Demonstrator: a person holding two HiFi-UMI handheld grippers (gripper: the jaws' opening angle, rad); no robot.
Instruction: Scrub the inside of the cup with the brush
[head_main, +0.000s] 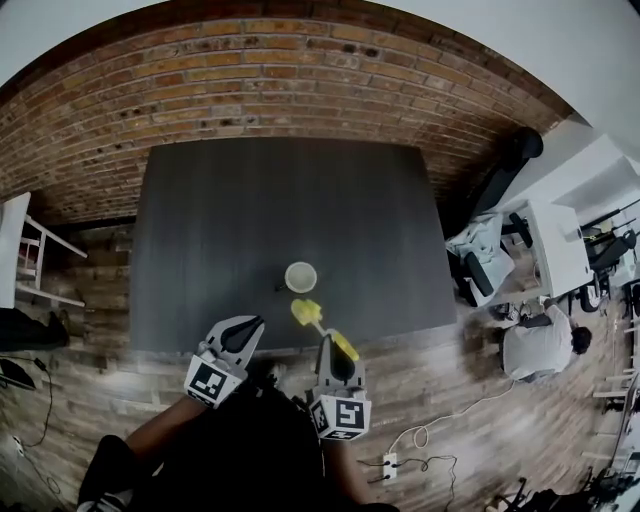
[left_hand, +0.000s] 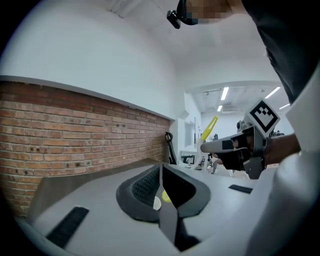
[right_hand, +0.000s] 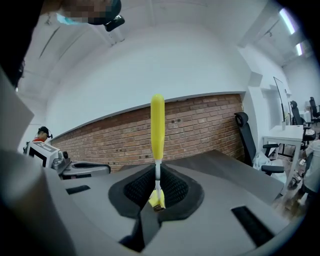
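- Left hand-held gripper: jaws together, empty, at the worktop's near edge.
- Cup: upright on the worktop, ahead of both grippers, unheld.
- Brush: clamped in the right hand-held gripper, head near the cup (not inside).
- Judgement: scrubbing not started, all of it left.

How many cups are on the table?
1. The white cup stands on the dark table, near its front edge, just beyond the yellow brush held in the right claw. None seems hidden.
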